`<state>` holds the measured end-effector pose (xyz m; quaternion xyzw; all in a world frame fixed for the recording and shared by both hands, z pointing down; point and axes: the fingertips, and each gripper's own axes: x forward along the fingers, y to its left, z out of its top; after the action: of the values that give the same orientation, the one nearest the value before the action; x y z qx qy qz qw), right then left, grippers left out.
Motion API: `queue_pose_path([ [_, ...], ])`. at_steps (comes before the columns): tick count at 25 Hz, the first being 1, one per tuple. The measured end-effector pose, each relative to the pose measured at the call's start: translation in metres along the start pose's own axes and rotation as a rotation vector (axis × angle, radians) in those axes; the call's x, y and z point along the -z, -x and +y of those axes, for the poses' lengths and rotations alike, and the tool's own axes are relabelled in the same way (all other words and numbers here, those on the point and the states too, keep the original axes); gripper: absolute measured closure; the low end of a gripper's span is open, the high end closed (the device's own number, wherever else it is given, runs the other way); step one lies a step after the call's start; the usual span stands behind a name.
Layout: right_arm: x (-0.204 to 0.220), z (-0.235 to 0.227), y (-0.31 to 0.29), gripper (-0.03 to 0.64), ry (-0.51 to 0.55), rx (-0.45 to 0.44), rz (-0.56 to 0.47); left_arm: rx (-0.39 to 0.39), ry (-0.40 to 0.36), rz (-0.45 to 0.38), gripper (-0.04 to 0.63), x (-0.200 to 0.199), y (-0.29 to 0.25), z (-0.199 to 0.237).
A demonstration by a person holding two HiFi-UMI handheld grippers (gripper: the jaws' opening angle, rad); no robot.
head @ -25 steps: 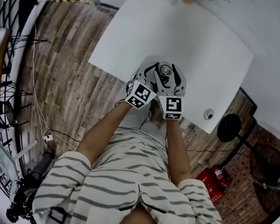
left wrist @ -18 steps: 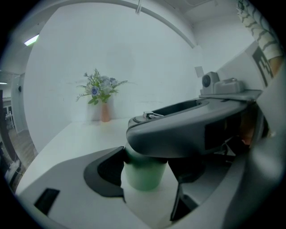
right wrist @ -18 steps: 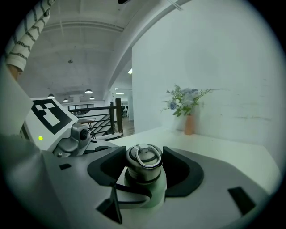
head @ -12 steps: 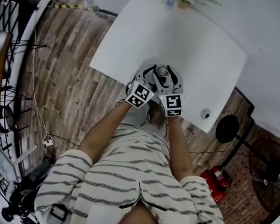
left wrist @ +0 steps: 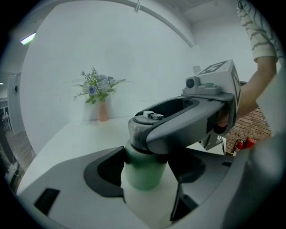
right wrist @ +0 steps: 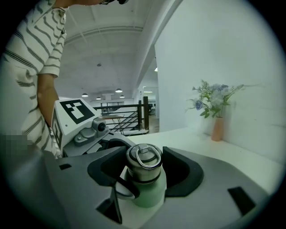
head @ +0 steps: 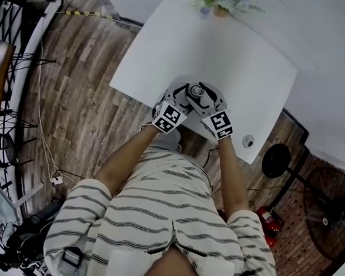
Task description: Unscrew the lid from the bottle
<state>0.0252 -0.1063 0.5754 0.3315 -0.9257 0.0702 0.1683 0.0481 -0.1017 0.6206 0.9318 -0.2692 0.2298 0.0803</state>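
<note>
The green bottle stands near the front edge of the white tabletop. My left tool clamps its body. Just above, my right tool grips the steel lid. Both my forearms reach forward, the tools tilted slightly down and converging.

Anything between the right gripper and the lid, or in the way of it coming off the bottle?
Nothing visible. The right gripper already has its jaws closed on the lid. The left gripper grips the bottle by its green body just below. Only open air shows above the lid.
</note>
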Motion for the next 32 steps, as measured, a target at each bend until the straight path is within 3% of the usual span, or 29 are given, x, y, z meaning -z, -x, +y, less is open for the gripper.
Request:
queue_pose_path([
  [12,0.001,0.01,0.001,0.35,0.124,-0.357,0.074,0.023,-0.011,0.009,0.29,0.001,0.003,-0.001],
  [17,0.0,0.011,0.003,0.348,0.199,-0.382,0.132,0.026,-0.012,0.012,0.29,-0.002,0.001,-0.002],
  [20,0.003,0.009,0.0,0.337,0.166,-0.307,0.155,0.025,-0.01,0.019,0.29,0.0,0.002,-0.001],
  [26,-0.001,0.0,0.01,0.256,0.011,0.017,0.096,0.022,-0.01,0.027,0.289,0.0,0.001,-0.002],
  [32,-0.01,0.001,0.009,0.287,-0.057,0.29,0.023,0.018,-0.006,0.027,0.288,-0.001,0.0,-0.003],
])
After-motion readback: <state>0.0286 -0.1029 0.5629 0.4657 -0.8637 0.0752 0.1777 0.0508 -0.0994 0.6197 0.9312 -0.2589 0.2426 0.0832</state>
